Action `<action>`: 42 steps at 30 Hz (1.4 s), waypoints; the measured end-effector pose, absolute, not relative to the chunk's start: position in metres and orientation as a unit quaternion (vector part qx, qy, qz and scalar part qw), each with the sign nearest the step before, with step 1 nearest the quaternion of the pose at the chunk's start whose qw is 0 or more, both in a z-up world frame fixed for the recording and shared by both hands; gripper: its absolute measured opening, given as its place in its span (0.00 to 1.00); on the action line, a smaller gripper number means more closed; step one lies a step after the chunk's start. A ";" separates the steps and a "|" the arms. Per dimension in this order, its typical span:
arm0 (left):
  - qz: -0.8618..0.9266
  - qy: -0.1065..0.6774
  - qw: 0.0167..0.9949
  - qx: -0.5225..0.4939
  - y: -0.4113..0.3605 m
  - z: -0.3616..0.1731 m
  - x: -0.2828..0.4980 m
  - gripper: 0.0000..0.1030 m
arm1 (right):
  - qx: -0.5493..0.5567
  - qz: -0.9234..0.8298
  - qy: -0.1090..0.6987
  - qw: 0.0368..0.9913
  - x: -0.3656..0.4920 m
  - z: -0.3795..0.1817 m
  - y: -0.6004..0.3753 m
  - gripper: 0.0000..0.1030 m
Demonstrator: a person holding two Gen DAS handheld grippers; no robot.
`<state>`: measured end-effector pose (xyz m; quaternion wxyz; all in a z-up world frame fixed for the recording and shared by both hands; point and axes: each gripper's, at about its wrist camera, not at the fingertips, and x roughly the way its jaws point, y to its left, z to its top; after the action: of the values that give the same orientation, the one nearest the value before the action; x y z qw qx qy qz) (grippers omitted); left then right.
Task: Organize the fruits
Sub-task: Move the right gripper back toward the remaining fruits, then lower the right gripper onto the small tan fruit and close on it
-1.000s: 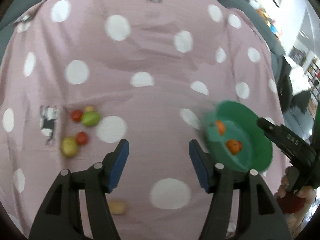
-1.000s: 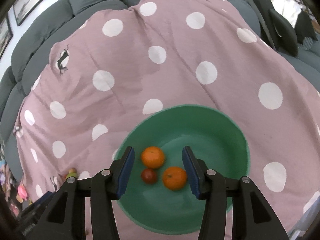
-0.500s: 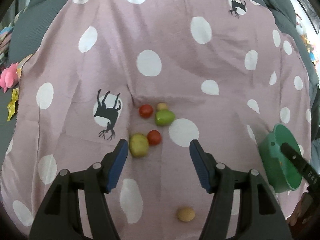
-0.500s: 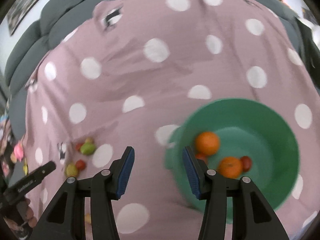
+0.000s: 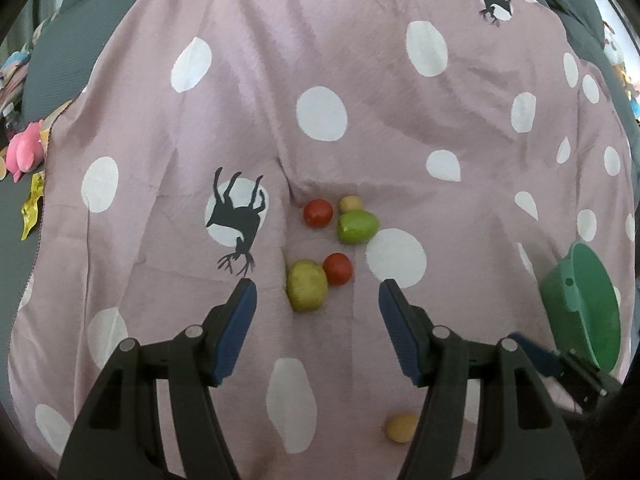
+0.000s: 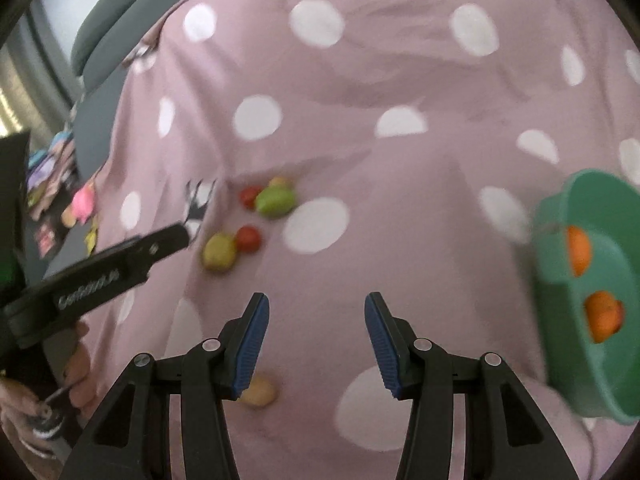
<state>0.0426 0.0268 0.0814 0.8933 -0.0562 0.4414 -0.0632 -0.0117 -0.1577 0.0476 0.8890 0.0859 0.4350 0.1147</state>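
Loose fruits lie on a pink polka-dot cloth (image 5: 320, 60): a yellow-green fruit (image 5: 306, 285), two red tomatoes (image 5: 338, 268) (image 5: 318, 213), a green fruit (image 5: 357, 227), a small tan one (image 5: 351, 203) and a small yellow one (image 5: 401, 427) nearer me. My left gripper (image 5: 316, 300) is open and empty just before the yellow-green fruit. A green bowl (image 6: 560, 248) at the right holds two oranges (image 6: 579, 256) (image 6: 602, 316). My right gripper (image 6: 314, 320) is open and empty over bare cloth, between the fruits (image 6: 218, 254) and the bowl.
The cloth covers a grey sofa (image 5: 60, 60). A pink toy (image 5: 26, 152) and coloured bits lie off the cloth's left edge. The bowl also shows at the right edge of the left wrist view (image 5: 580, 308). The left gripper's body (image 6: 100, 272) crosses the right wrist view.
The left gripper has swung left from the bowl and closed in on the fruit cluster. The right gripper has swung left off the bowl, which now sits at the right edge.
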 end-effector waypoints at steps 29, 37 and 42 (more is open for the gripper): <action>-0.085 0.450 0.881 -0.121 0.053 0.078 0.076 0.45 | 0.012 0.167 0.497 0.851 -0.025 0.002 -0.106 0.28; -0.105 0.466 0.869 -0.130 0.026 0.075 0.134 0.44 | 0.060 0.103 0.485 0.867 0.050 0.026 -0.161 0.28; -0.095 0.493 0.858 -0.107 0.004 0.051 0.166 0.37 | 0.077 0.060 0.451 0.887 0.072 0.032 -0.189 0.28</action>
<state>0.1662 0.0042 0.0510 0.8581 -0.1074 0.4930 -0.0949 0.0723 -0.1895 0.0324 0.8870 0.0769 0.4512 0.0605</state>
